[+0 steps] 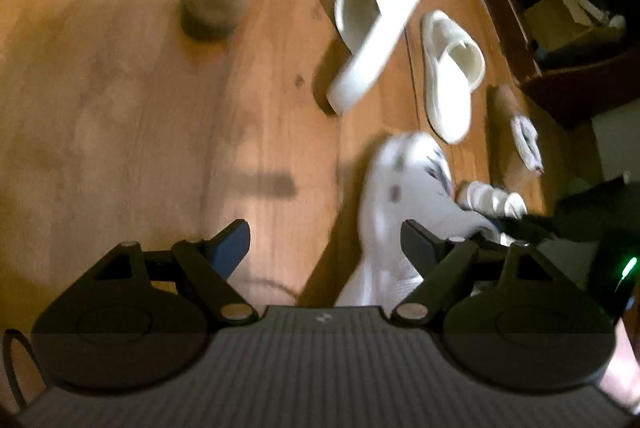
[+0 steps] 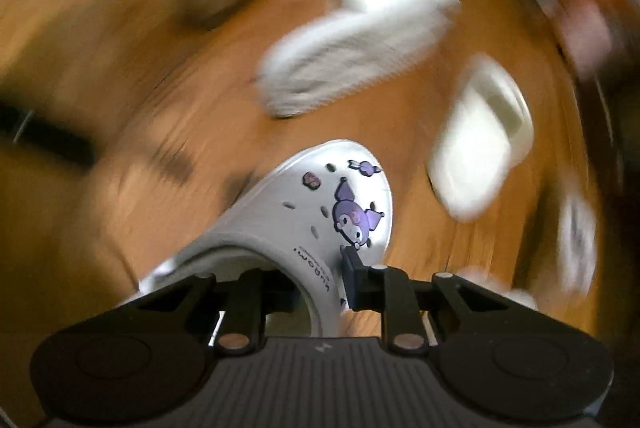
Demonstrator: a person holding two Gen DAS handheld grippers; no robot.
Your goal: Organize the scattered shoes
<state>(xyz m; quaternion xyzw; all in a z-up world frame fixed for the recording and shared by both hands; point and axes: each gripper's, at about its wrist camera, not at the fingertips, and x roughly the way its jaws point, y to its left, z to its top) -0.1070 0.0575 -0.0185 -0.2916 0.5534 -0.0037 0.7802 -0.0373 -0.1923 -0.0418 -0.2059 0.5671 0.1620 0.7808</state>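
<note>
Behind right claw (image 2: pixel 320 278), gripped clog (image 2: pixel 320 211); other shoes perhaps blurred.

We find the left wrist view set high, looking forward and down across the wooden floor (image 1: pixel 120 107). The right wrist view sits nearer the floor (image 2: pixel 100 67), close behind a white clog (image 2: pixel 320 211), and is heavily blurred. Both views share the clog (image 1: pixel 396 195) and two white slides (image 1: pixel 376 31) (image 1: pixel 452 75).
</note>
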